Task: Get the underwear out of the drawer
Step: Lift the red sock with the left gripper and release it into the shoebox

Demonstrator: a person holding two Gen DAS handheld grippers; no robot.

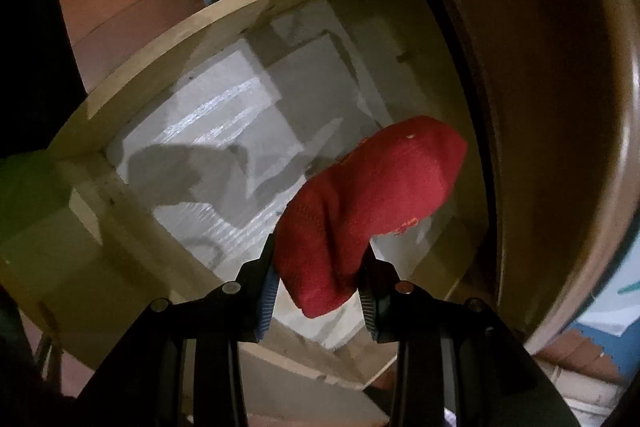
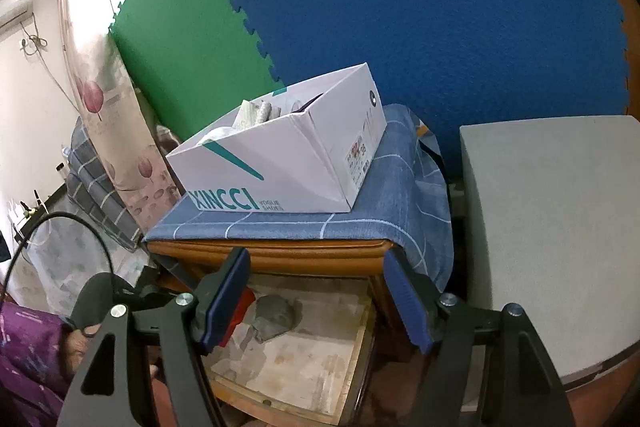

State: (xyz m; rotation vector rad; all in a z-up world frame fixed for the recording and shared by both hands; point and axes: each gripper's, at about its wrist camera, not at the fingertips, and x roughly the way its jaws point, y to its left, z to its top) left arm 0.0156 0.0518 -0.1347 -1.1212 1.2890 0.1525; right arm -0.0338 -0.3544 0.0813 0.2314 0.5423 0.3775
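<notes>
In the left wrist view my left gripper is shut on a red piece of underwear and holds it up above the open wooden drawer, which is lined with white paper. In the right wrist view my right gripper is open and empty, raised in front of the nightstand, above the open drawer. A sliver of the red underwear shows behind its left finger, with its shadow on the drawer floor.
A white XINCCI shoe box sits on a blue checked cloth on top of the nightstand. A grey-topped surface stands to the right. Blue and green foam mats cover the wall behind. A curtain and folded bedding are at left.
</notes>
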